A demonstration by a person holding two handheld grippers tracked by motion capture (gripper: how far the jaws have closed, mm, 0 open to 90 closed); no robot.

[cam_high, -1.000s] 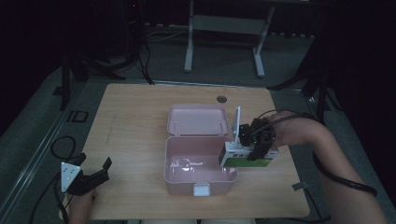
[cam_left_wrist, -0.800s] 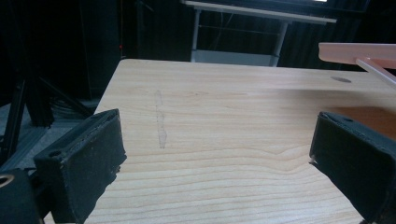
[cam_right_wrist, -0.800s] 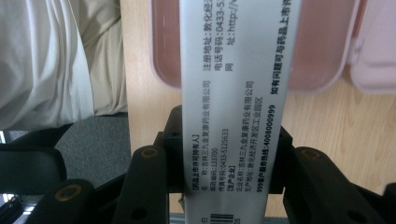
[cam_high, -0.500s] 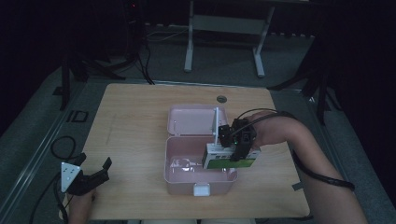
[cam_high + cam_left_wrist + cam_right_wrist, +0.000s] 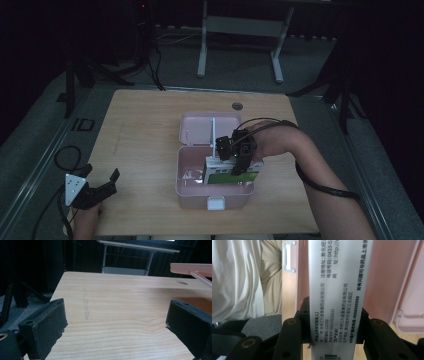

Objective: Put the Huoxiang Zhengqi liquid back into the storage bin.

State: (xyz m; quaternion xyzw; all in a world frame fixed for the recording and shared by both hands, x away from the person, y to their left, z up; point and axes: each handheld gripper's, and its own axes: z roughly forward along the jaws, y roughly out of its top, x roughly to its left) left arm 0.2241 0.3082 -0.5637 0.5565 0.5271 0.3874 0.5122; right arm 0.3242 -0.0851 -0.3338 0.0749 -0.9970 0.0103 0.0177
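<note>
A pink box (image 5: 192, 197) stands open in the middle of the wooden table (image 5: 145, 145), its lid (image 5: 197, 129) laid back behind it. My right gripper (image 5: 239, 159) is shut on a green and white medicine carton (image 5: 226, 176), held over the right half of the box's inside. In the right gripper view the carton's white printed side (image 5: 335, 290) runs up between the jaws, with the pink box wall (image 5: 387, 277) behind it. My left gripper (image 5: 100, 187) rests open at the table's front left corner, nothing between its pads (image 5: 47, 325).
A white latch (image 5: 216, 203) sits on the box's front wall. A small dark round hole (image 5: 237, 106) marks the table's far edge. Metal stand legs (image 5: 240, 30) rise on the floor beyond the table. A person's light clothing (image 5: 242, 277) appears behind the box.
My right gripper has carried the carton leftward from beside the box's right wall to over its inside. The left gripper has stayed put.
</note>
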